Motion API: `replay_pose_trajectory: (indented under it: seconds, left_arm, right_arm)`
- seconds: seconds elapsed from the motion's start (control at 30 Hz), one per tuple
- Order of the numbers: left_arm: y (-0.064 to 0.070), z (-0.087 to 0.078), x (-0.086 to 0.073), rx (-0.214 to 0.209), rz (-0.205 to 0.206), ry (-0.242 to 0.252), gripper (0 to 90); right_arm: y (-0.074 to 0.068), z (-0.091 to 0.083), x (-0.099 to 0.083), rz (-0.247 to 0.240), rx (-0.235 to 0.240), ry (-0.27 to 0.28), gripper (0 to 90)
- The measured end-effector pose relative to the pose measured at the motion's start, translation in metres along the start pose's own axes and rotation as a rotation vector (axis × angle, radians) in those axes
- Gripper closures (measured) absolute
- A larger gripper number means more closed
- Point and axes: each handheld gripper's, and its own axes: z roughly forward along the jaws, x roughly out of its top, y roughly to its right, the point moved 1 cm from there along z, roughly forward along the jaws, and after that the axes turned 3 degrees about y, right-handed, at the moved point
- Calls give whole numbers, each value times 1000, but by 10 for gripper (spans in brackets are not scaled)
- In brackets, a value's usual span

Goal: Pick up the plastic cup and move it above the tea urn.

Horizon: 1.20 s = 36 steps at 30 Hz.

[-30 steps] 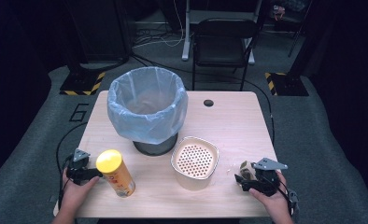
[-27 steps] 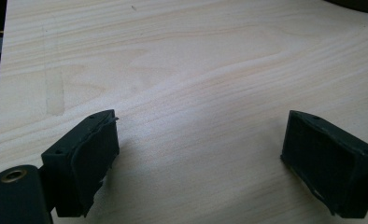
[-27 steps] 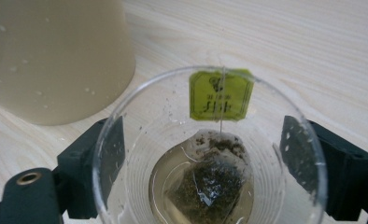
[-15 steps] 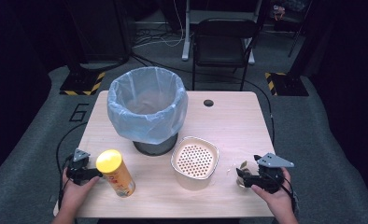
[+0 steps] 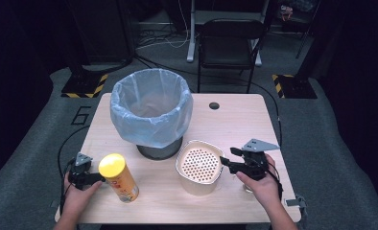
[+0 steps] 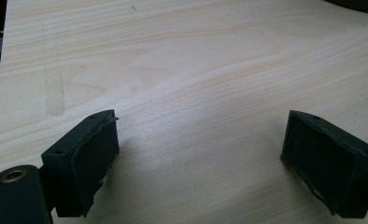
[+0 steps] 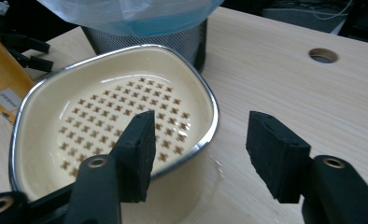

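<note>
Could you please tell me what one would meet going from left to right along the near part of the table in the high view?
left gripper → yellow-lidded can → cream perforated bowl → right gripper

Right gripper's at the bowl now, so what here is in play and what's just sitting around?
Likely in play: right gripper, open, fingers straddling the cream bowl rim; lined bin.

Sitting idle: yellow can; left gripper, open over bare table; chair.
</note>
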Motion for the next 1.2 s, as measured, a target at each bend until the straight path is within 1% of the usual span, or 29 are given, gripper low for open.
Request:
replay_pose_trajectory:
  seconds: [0.03,0.07,0.13,0.23,0.3,0.33,0.37,0.43,0.5,0.53,0.57,0.6,0.63,0.67,0.73,0.83,0.9,0.97,1.07,1.13,1.2]
  left_arm:
    - [0,0,0,1,5,-3,106]
    - [0,0,0,0,0,0,106]
    - [0,0,0,0,0,0,106]
    - [0,0,0,-1,0,0,106]
    - [0,0,0,0,5,-4,106]
    - [0,0,0,0,4,-3,106]
    - [0,0,0,0,4,-4,106]
    - [0,0,0,0,2,-2,106]
    - [0,0,0,1,4,-4,106]
    - [0,0,0,0,5,-3,106]
    - [0,0,0,-1,0,0,106]
    - [0,0,0,0,3,-2,106]
    - [0,0,0,0,4,-3,106]
    - [0,0,0,0,5,-3,106]
    - [0,0,0,1,5,-4,106]
    - [0,0,0,0,5,-3,106]
    - [0,0,0,-1,2,-1,106]
    - [0,0,0,0,5,-3,106]
    - [0,0,0,0,5,-3,106]
    - [0,0,0,0,4,-3,106]
    - [0,0,0,0,4,-3,106]
  right_arm:
    - [-1,5,2,13,-6,-7,437]
    - [-1,10,3,23,-3,-18,450]
    - [-1,20,4,26,-3,-33,462]
    - [-1,33,6,20,-12,-56,501]
    - [0,41,6,19,-18,-80,546]
    - [1,44,6,22,-14,-96,565]
    - [0,46,5,27,-15,-107,582]
    - [1,49,4,10,-17,-126,598]
    - [1,48,2,8,-21,-139,634]
    - [3,47,1,4,-13,-138,647]
    - [4,45,0,12,-6,-139,659]
    - [6,43,-1,17,0,-143,653]
    - [7,41,-2,23,16,-134,648]
    - [7,39,-3,25,13,-143,648]
    - [8,36,-5,6,13,-145,647]
    - [10,31,-6,1,13,-153,662]
    - [12,27,-7,-12,15,-157,671]
    - [13,23,-9,-10,23,-165,672]
    - [15,18,-11,-32,34,-171,678]
    - [17,17,-11,-35,39,-172,687]
    - [20,12,-13,-37,45,-182,711]
